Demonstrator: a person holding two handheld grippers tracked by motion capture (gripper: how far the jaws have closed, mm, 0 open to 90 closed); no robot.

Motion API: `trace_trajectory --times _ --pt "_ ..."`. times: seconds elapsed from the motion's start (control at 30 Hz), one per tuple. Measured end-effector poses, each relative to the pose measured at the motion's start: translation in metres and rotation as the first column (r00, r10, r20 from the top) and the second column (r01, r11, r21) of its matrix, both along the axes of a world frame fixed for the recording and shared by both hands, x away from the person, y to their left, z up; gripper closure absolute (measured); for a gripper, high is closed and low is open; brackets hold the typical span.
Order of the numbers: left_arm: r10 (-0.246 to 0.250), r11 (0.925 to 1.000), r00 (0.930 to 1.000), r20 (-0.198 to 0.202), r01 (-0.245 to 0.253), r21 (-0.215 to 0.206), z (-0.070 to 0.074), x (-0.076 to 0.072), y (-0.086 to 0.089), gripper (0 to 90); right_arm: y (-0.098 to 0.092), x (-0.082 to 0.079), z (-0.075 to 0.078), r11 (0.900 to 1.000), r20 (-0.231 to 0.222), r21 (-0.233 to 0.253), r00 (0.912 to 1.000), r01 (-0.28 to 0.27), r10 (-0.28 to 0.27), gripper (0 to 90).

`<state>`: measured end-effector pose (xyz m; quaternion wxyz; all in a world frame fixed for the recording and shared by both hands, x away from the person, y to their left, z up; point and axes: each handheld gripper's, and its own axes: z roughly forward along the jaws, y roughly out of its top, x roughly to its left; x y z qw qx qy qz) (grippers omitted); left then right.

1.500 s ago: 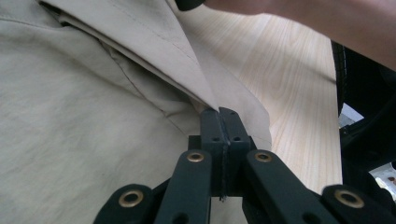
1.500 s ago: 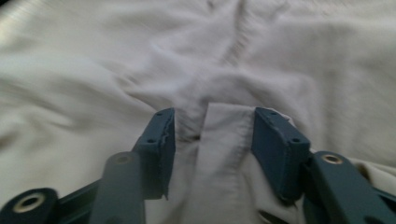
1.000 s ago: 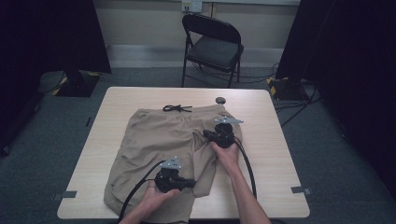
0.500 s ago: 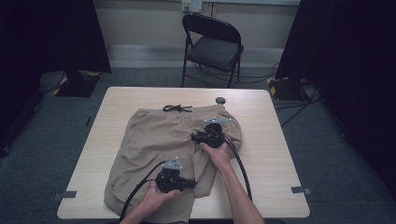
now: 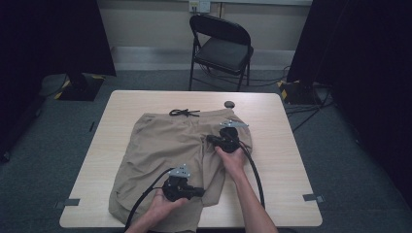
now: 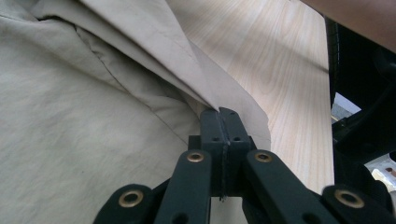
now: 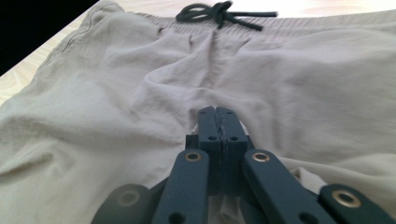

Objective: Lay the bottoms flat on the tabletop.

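While both grippers pinch the khaki shorts [image 5: 165, 150], left gripper [image 5: 197, 192] at the hem and right gripper [image 5: 210, 139] mid-cloth, 1 fold looks half-made.

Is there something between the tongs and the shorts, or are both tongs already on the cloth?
Nothing visible stands between them. The left tongs are shut on a folded edge of the shorts near the hem, and the right tongs are shut on the cloth below the drawstring. The table beside the shorts is bare wood.
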<state>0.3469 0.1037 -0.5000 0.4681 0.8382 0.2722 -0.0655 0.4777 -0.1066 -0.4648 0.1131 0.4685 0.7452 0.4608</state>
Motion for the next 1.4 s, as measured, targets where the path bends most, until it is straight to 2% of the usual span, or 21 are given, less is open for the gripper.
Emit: trace_trajectory --times 0.23,0.43,0.6,0.77,0.93,1.03,1.17,1.2,1.23,1.27,1.3,1.4 --pt "-0.002 1.0000 1.0000 0.003 0.002 -0.009 0.002 -0.002 -0.001 90.0 -0.029 -0.017 0.021 0.999 0.066 0.031 0.9973 0.030 -0.032 90.0" --pt "-0.013 0.9999 0.9998 0.016 0.013 -0.010 0.007 -0.006 -0.006 90.0 -0.061 -0.037 0.042 0.995 0.120 0.058 0.9893 0.075 -0.082 90.0" --pt "-0.026 0.9993 0.9985 0.048 0.027 -0.027 0.022 -0.009 -0.011 90.0 -0.086 -0.055 0.058 0.993 0.158 0.062 0.9808 0.105 -0.114 90.0" --pt "-0.069 0.9965 0.9950 0.072 0.072 -0.042 0.032 -0.018 -0.020 90.0 -0.110 -0.084 0.072 0.990 0.192 0.066 0.9721 0.125 -0.135 90.0" --pt "-0.132 0.9901 0.9863 0.099 0.136 -0.035 0.042 -0.032 -0.028 90.0 -0.133 -0.121 0.080 0.986 0.217 0.081 0.9629 0.146 -0.160 90.0" --pt "-0.163 0.9854 0.9809 0.106 0.167 -0.032 0.045 -0.040 -0.031 90.0 -0.146 -0.146 0.080 0.985 0.223 0.071 0.9602 0.156 -0.168 90.0" --pt "-0.216 0.9757 0.9694 0.118 0.219 -0.013 0.049 -0.052 -0.033 90.0 -0.163 -0.177 0.075 0.985 0.209 0.063 0.9631 0.160 -0.169 90.0" --pt "-0.216 0.9757 0.9694 0.118 0.219 -0.013 0.049 -0.052 -0.033 90.0 -0.163 -0.177 0.075 0.985 0.209 0.063 0.9631 0.160 -0.169 90.0" --pt "-0.245 0.9694 0.9622 0.120 0.245 0.011 0.049 -0.057 -0.033 90.0 -0.170 -0.193 0.069 0.986 0.195 0.048 0.9666 0.160 -0.167 88.3" --pt "-0.245 0.9694 0.9622 0.120 0.245 0.011 0.049 -0.057 -0.033 90.0 -0.170 -0.193 0.069 0.986 0.195 0.048 0.9666 0.160 -0.167 88.3" --pt "-0.256 0.9667 0.9598 0.116 0.255 0.017 0.048 -0.062 -0.032 90.0 -0.176 -0.206 0.064 0.987 0.187 0.051 0.9698 0.149 -0.157 80.8" --pt "-0.275 0.9616 0.9560 0.103 0.274 0.022 0.045 -0.064 -0.028 89.1 -0.181 -0.216 0.062 0.988 0.188 0.056 0.9704 0.143 -0.151 70.9"
